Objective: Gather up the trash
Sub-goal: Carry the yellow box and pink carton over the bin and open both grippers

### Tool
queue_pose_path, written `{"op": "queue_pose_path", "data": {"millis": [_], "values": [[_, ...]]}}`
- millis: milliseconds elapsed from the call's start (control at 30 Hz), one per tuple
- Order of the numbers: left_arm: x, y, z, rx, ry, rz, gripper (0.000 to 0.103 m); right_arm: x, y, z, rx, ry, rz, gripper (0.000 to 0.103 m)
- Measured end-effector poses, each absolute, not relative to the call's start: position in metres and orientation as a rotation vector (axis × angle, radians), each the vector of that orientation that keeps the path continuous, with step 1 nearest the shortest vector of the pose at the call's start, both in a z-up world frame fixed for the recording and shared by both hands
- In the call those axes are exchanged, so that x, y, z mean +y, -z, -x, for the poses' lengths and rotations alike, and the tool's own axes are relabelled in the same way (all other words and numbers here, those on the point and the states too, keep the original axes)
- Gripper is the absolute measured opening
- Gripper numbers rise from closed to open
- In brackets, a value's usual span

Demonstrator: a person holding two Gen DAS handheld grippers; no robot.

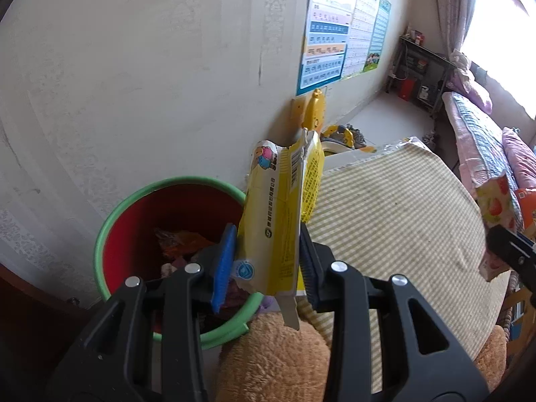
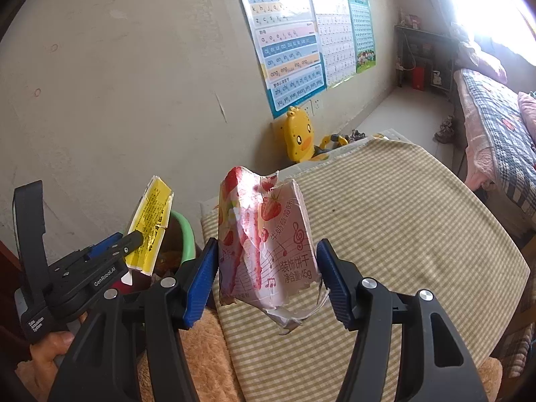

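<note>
Beside the bucket, at the table's near corner, we list:

Yellow box (image 1: 281, 221): a torn, flattened snack carton standing upright between our left gripper's (image 1: 266, 261) fingers. We hold it at the bucket's right rim, partly over the opening.
Left gripper: blue pads narrow, pressing both faces of the yellow box. From the right camera we see it side-on, with a hand (image 2: 50, 348) under it.
Pink box (image 2: 268, 244): a torn strawberry biscuit carton, upright and crumpled, between our right gripper's (image 2: 268, 278) fingers, above the near part of the table.
Right gripper: blue pads set fairly wide, each touching a side of the pink box.
Bucket (image 1: 110, 221): red inside, green rim, on the floor against the wall, just left of the table. We see wrappers (image 1: 182, 246) lying in it.
Table (image 1: 402, 221): covered with a green-and-cream checked cloth.
Brown plush (image 1: 271, 361): fuzzy fabric below both grippers; we cannot tell what it belongs to.
Duck toy (image 2: 298, 137): yellow, against the wall behind the table.
Posters (image 2: 288, 43): letter charts on the wall above the duck toy.
Bed (image 2: 495, 127): patterned quilts, along the right under a bright window.
Shelf (image 2: 422, 60): dark, in the far corner.
</note>
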State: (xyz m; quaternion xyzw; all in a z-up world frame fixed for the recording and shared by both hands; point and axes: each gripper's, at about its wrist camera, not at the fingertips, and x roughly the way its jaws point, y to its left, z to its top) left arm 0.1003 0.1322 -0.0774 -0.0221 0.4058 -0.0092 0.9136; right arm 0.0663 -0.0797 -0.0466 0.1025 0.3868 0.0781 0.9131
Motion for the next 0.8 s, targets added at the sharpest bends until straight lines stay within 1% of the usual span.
{"op": "queue_pose_path", "data": {"millis": [800], "values": [[0.179,0.085,-0.1,0.838,-0.122,0.045,0.035,-0.031,0.048,-0.085,0.806,-0.287,-0.159,0.058]]}}
